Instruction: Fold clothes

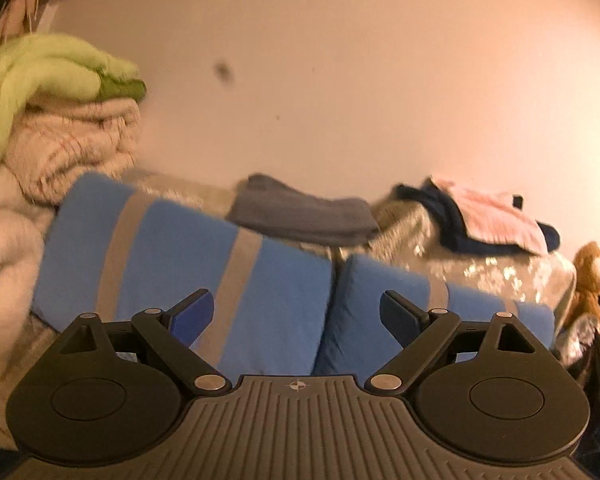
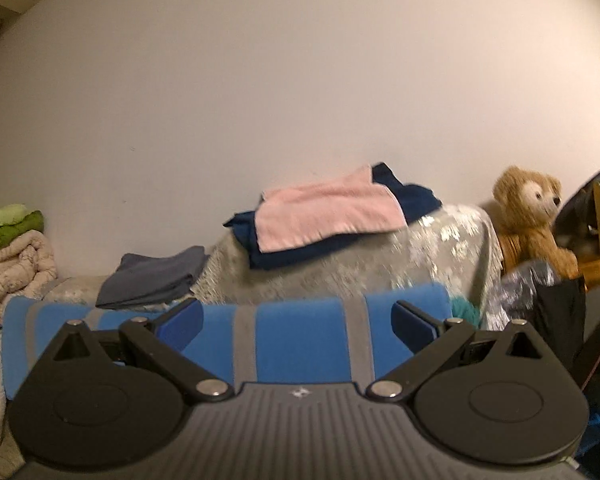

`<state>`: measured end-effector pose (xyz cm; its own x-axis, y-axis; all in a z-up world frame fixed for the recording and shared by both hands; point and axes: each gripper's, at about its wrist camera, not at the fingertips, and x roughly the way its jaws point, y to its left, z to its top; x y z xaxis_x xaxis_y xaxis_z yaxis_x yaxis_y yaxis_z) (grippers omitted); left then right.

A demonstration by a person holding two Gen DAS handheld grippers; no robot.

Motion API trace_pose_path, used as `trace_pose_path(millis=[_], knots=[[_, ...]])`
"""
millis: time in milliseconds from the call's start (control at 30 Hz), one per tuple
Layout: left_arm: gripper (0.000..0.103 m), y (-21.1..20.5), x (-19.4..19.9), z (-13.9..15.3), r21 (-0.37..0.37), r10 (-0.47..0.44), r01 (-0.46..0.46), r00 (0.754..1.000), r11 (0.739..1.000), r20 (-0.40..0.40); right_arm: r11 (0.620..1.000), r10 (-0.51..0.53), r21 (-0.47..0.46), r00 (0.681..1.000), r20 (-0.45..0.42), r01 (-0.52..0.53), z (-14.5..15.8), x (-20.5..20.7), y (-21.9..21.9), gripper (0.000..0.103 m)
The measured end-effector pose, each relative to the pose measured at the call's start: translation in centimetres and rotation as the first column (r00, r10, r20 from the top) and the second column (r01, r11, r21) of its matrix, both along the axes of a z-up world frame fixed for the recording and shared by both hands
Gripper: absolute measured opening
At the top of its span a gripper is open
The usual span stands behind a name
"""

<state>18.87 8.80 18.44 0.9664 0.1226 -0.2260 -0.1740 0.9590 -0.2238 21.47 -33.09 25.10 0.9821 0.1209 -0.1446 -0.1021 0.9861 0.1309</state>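
Note:
A blue cloth with grey stripes [image 1: 172, 264] lies folded across the bed, right in front of both grippers; in the right wrist view the blue striped cloth [image 2: 300, 340] fills the space between the fingers. My left gripper [image 1: 296, 312] is open with nothing between its blue pads. My right gripper [image 2: 296, 320] is open too, held just above the cloth. Behind lie a folded grey garment [image 1: 308, 216] [image 2: 156, 276] and a pink towel [image 2: 332, 212] [image 1: 496, 216] on top of a dark blue garment [image 2: 408, 196].
A pile of green and beige blankets [image 1: 60, 112] is stacked at the left. A silver-patterned grey cover [image 2: 420, 256] drapes the bed's far end. A brown teddy bear [image 2: 532, 216] and a dark bag [image 2: 596, 216] sit at the right. A plain wall [image 2: 300, 80] stands behind.

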Motion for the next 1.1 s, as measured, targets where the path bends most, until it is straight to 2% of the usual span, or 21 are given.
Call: trace_pose_path(millis=[133, 233, 467, 633, 733, 833, 967, 1100], knots=[[0.092, 0.3, 0.4, 0.9, 0.013, 0.017, -0.016, 1.0, 1.0, -0.005, 0.999, 0.015, -0.033, 1.0, -0.016, -0.016, 0.4, 1.2, 1.3, 0.103], [0.092, -0.1, 1.1, -1.1, -0.012, -0.005, 0.005, 0.999, 1.0, -0.039, 0.999, 0.035, -0.039, 0.996, -0.08, -0.038, -2.0, 2.9, 2.3, 0.103], [0.092, -2.6, 2.6, -10.2, -0.074, -0.065, 0.056, 0.99, 0.996, -0.124, 0.994, 0.068, -0.067, 0.967, -0.246, -0.087, -12.0, 7.9, 5.5, 0.103], [0.092, -4.1, 4.3, -16.9, -0.164, -0.091, 0.059, 0.976, 0.985, -0.198, 0.988, 0.097, -0.077, 0.929, -0.357, -0.133, -19.3, 11.4, 7.8, 0.103], [0.092, -4.7, 4.9, -20.1, -0.18, -0.089, 0.047, 0.969, 0.982, -0.231, 0.984, 0.113, -0.081, 0.9, -0.422, -0.161, -23.7, 13.5, 9.2, 0.103], [0.092, -5.0, 5.0, -22.3, -0.181, -0.076, 0.03, 0.964, 0.983, -0.256, 0.986, 0.131, -0.031, 0.87, -0.475, -0.166, -26.5, 15.7, 9.4, 0.103], [0.092, -4.6, 5.2, -24.0, -0.166, -0.053, 0.002, 0.951, 0.986, -0.305, 0.989, 0.148, 0.058, 0.832, -0.535, -0.139, -29.8, 18.7, 9.2, 0.103], [0.092, -4.1, 5.5, -24.2, -0.22, -0.074, -0.001, 0.941, 0.975, -0.329, 0.98, 0.172, 0.186, 0.798, -0.577, -0.076, -32.9, 21.4, 8.9, 0.103]])
